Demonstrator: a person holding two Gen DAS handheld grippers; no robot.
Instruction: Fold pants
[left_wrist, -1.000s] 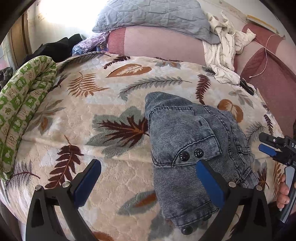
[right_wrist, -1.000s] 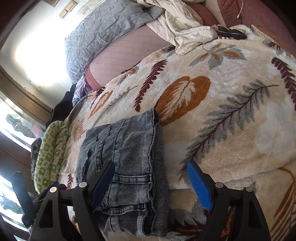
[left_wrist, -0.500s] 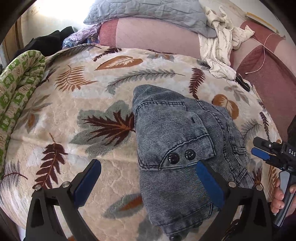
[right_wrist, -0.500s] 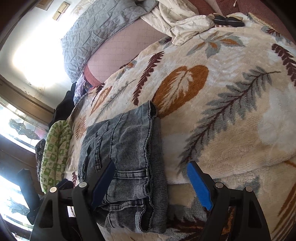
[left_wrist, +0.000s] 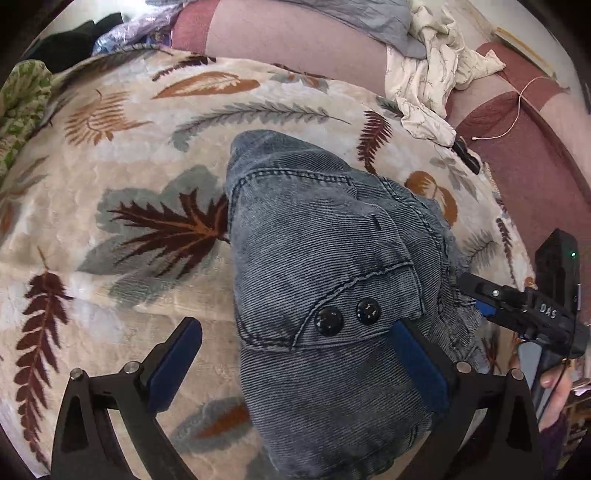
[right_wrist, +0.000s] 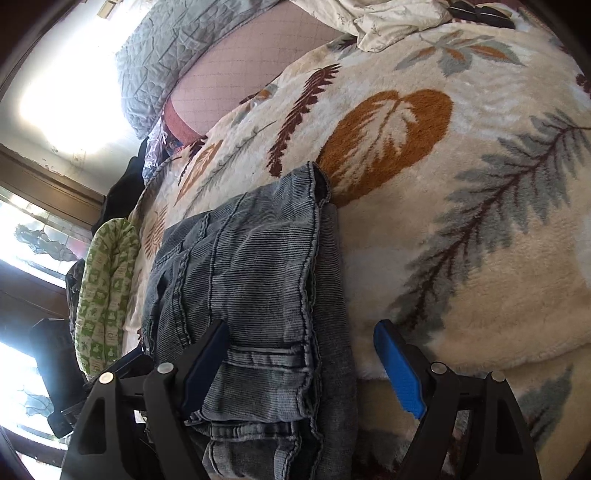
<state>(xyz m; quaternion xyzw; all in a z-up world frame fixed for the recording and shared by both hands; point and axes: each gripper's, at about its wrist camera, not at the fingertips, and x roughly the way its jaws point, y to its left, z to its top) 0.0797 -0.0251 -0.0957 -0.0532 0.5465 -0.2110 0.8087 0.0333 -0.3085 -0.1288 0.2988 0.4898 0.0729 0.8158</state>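
Folded grey-blue denim pants (left_wrist: 325, 266) lie in a thick bundle on a leaf-patterned blanket (left_wrist: 122, 184); two black buttons face the left wrist camera. My left gripper (left_wrist: 295, 362) hangs open just above the bundle's near left edge, one blue pad over the denim, the other over the blanket. In the right wrist view the same pants (right_wrist: 251, 280) show their stacked layers and a belt loop. My right gripper (right_wrist: 303, 365) is open, straddling the bundle's right edge, with nothing pinched. The right gripper's body (left_wrist: 524, 310) and a person's hand appear at the right of the left view.
A green patterned roll (right_wrist: 107, 291) lies at the blanket's left edge. Beyond the blanket are a pink mattress (left_wrist: 295, 37), a grey quilt (right_wrist: 184, 40), a crumpled white cloth (left_wrist: 432, 74) and a small black object (left_wrist: 467, 157). Bright windows stand at the left.
Both grippers have sunk closer to the pants, which now look larger in each view. The left one has tilted further down. Neither pair of jaws has changed its spread.
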